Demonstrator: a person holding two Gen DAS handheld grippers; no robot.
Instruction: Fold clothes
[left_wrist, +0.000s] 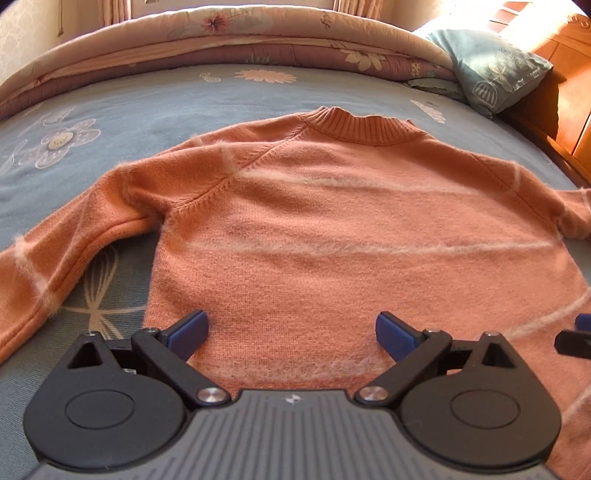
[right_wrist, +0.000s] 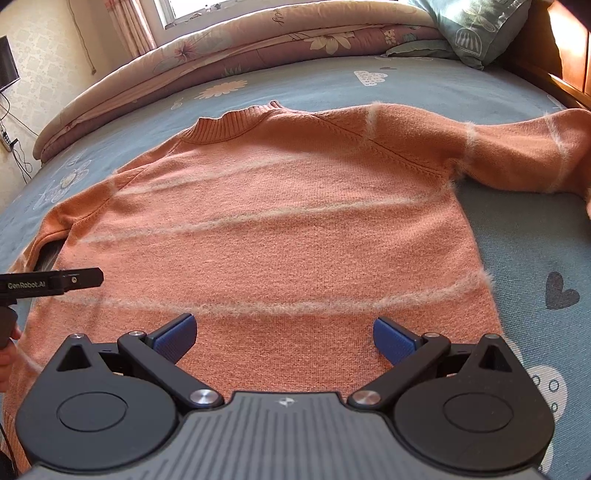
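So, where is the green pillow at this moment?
The green pillow lies at the far right corner of the bed in both views, beyond the orange sweater, between the folded quilt and the wooden headboard.

Lit brightly by daylight from the window (right_wrist: 192, 11), glared on the headboard (left_wrist: 565, 62), bowed hard at fisheye edges.

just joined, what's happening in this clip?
A person holds a claw in each hand over an orange sweater spread flat on a bed, collar pointing away, both sleeves out to the sides. The left claw and the right claw are open above the hem end, side by side, gripping nothing. No fold has been made yet. A rolled quilt and a pillow lie beyond.
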